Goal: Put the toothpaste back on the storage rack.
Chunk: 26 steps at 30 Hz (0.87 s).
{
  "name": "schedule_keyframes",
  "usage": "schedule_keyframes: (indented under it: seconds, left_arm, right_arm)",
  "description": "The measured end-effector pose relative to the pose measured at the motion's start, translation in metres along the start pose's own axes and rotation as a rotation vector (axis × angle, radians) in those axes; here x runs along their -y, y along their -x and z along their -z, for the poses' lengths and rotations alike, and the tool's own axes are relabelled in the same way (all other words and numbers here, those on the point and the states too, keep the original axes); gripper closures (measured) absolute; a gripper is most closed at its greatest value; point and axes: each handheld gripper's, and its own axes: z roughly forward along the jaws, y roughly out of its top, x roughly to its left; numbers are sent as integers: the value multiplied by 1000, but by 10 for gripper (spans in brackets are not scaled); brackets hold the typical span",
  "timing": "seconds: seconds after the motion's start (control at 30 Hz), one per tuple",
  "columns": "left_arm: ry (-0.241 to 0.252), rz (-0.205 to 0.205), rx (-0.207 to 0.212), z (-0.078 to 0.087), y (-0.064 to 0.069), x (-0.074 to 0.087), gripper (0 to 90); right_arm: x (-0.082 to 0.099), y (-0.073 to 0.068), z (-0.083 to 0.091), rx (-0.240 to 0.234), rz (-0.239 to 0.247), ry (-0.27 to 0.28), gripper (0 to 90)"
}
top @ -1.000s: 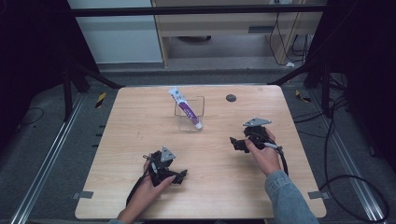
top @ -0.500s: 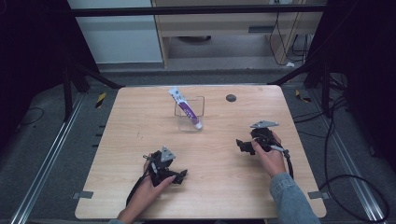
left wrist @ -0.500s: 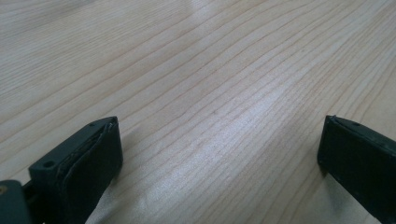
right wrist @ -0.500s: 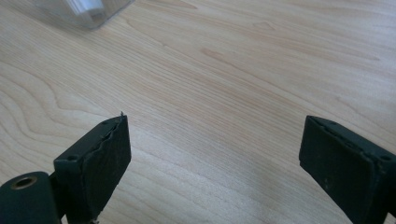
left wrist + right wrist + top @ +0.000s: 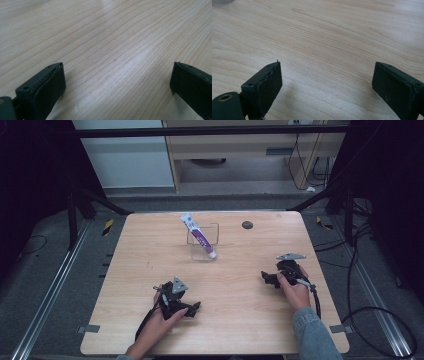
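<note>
Both your grippers sit low on the pale wooden table (image 5: 150, 270), well apart from each other. Left gripper (image 5: 194, 307): jaws wide, nothing between them, bare wood grain beyond. Right gripper (image 5: 265, 279): jaws likewise wide and empty over bare wood.

The thing nearest your work is the white-and-purple plastic tube (image 5: 199, 236), standing tilted inside the clear square-sided container (image 5: 215, 231) near the far middle of the table, well apart from either gripper. Its white upper end leans out over the back-left rim; its lower end rests toward the front right inside.

Handling, as a judgement: the tube looks light and soft-walled, glossy, likely to squash and slip if you pinch the belly hard. Take it on the exposed upper part above the rim, flat faces against the pads, moderate squeeze. The container looks thin, rigid, light and easily tipped or dragged; lift the tube along its lean, not sideways against the wall.

Small dark round disc (image 5: 247, 225) lies flat near the far edge, right of the container. Table surface matte, fine straight grain.
</note>
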Motion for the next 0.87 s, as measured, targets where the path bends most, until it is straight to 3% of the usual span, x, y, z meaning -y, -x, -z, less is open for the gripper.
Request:
schedule_keyframes:
  seconds: [0.37, 0.63, 0.87]
  left_arm:
    - [0, 0, 0, 0, 0, 0, 0]
    - [0, 0, 0, 0, 0, 0, 0]
    - [0, 1, -1, 0, 0, 0, 0]
  right_arm:
    - [5, 3, -6, 20, -18, 12, 90]
    - [4, -3, -8, 58, 9, -15, 49]
    - [3, -9, -11, 99, -27, -27, 5]
